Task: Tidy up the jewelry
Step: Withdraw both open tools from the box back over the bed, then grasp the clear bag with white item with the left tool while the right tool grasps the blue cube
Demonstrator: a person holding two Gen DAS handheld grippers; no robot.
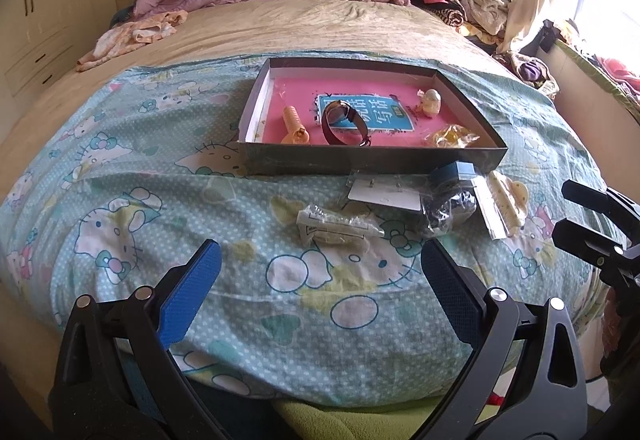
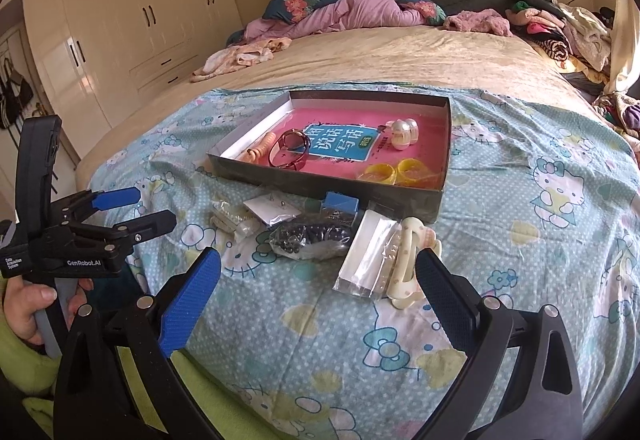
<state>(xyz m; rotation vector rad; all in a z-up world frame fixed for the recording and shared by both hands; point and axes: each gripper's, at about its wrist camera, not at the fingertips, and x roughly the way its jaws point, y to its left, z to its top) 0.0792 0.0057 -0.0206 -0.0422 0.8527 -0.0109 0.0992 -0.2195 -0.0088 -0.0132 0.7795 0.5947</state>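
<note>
I hold my left claw (image 1: 316,280) low over the near edge of the bed (image 1: 280,28), its blue fingers (image 1: 192,292) spread wide and gripping nothing, ready for whatever lies closest. My hand (image 2: 28,304) wraps its handle at the far left of the right-wrist view.

Going left to right, the dark shallow box (image 1: 360,160) sits on the cartoon-cat sheet (image 1: 120,200) and serves as the sorting tray, I judge. Inside it, from the left, lie an orange coiled band (image 1: 292,120), a brown strap watch (image 1: 344,120) on the blue label, a small pearly piece (image 2: 404,130) toward the back, and yellow rings (image 2: 396,172) in the near right corner. Those look already placed.

Just in front of the box the loose things wait in a cluster: a small packet (image 1: 336,226) nearest my left claw, an earring card (image 2: 272,210) in clear wrap, a bag of dark beads (image 2: 312,238) with a blue box (image 2: 340,206) touching it, then a long clear sleeve (image 2: 368,256) and a cream clip (image 2: 404,272) beside it.

My right claw (image 2: 320,280) hangs open too, empty, its right finger near the cream clip, so I judge that piece or the sleeve is my nearest pick. The wraps look slippery
</note>
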